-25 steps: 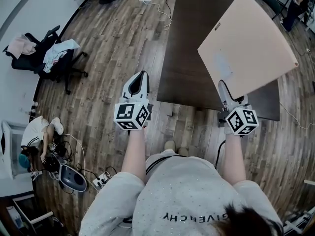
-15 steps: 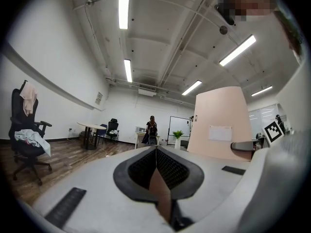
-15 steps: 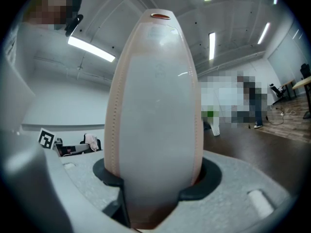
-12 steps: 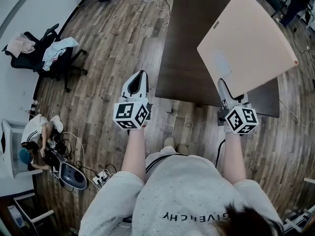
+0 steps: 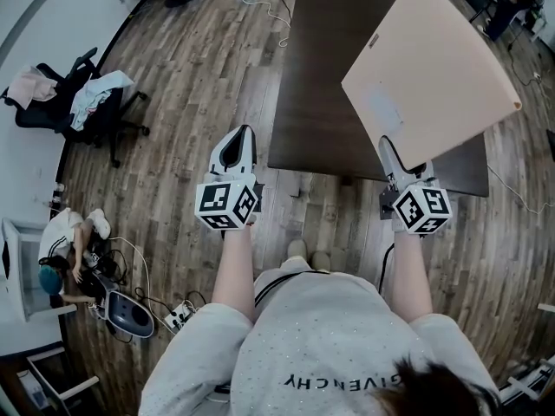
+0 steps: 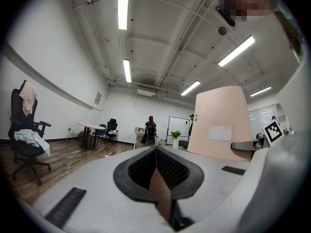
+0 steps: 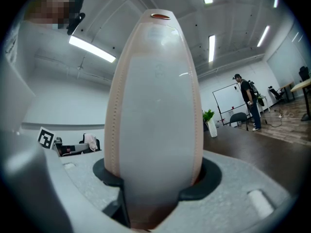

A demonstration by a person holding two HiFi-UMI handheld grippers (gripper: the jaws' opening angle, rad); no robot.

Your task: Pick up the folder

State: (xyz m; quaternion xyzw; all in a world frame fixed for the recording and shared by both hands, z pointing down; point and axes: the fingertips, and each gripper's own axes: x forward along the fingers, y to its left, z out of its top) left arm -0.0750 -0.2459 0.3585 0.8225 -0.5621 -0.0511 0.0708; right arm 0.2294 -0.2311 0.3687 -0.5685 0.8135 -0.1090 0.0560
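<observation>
A large pale pink folder (image 5: 429, 76) is lifted off the dark brown table (image 5: 321, 76) and stands tilted in the air, with my right gripper (image 5: 392, 152) shut on its near corner. In the right gripper view the folder's edge (image 7: 155, 106) fills the middle, clamped between the jaws of the right gripper (image 7: 155, 178). My left gripper (image 5: 236, 141) hovers over the wooden floor, left of the table, shut and empty. In the left gripper view the jaws of the left gripper (image 6: 156, 152) meet in a line, and the folder (image 6: 218, 120) shows at the right.
A black office chair (image 5: 87, 102) draped with clothes stands at the left. A person (image 5: 65, 241) sits on the floor by cables and a power strip (image 5: 178, 319). Far off are a round table (image 6: 92, 129), a standing person (image 6: 150, 129) and a potted plant (image 6: 175, 136).
</observation>
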